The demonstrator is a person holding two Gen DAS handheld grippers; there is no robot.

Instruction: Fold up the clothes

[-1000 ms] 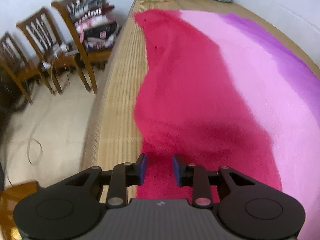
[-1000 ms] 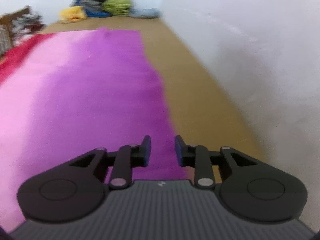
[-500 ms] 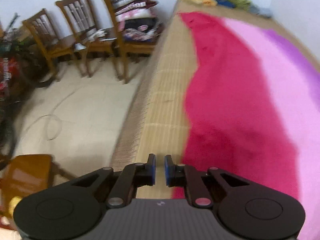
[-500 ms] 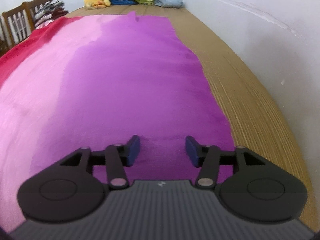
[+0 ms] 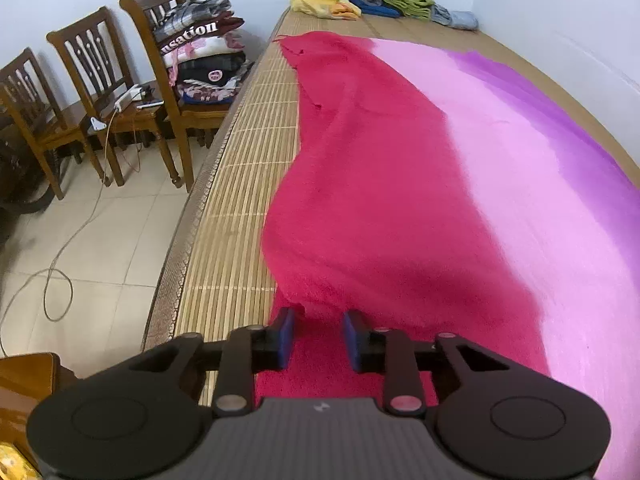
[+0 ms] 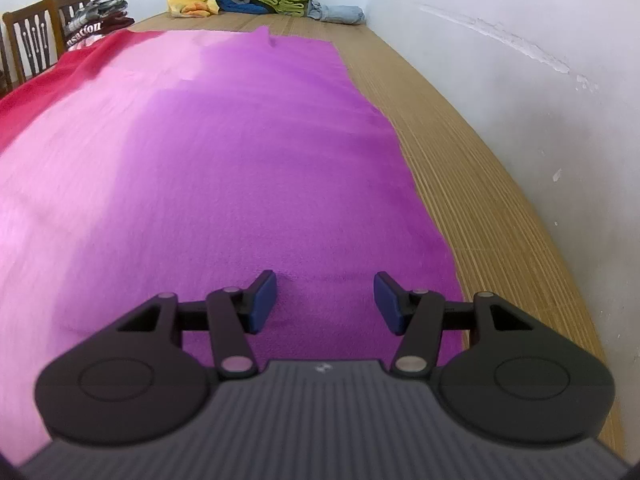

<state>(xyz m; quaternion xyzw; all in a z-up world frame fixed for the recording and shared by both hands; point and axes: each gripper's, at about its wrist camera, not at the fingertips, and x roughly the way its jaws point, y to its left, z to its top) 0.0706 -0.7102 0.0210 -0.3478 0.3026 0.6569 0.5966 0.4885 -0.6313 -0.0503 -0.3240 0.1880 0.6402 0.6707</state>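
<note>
Only the left wrist view shows the chairs (image 5: pixel 100 92) beside the bed (image 5: pixel 240 184), where the left gripper (image 5: pixel 318 336) has its jaws slightly apart over the red edge of the blanket (image 5: pixel 400 200). The right wrist view alone shows the blanket's purple edge near the wall (image 6: pixel 520 80), with the right gripper (image 6: pixel 325 300) standing wide apart above it, clamping nothing.

White lettering: "nsation" (image 5: pixel 188 36), the word's start hidden, on a dark folded garment in the clothes stack (image 5: pixel 204 68) on the nearest chair (image 5: pixel 160 92)
Same lettering, right wrist view: partly readable "nsation" (image 6: pixel 85 32)
Round badge on black garment (image 5: pixel 212 76): too small to read
</note>
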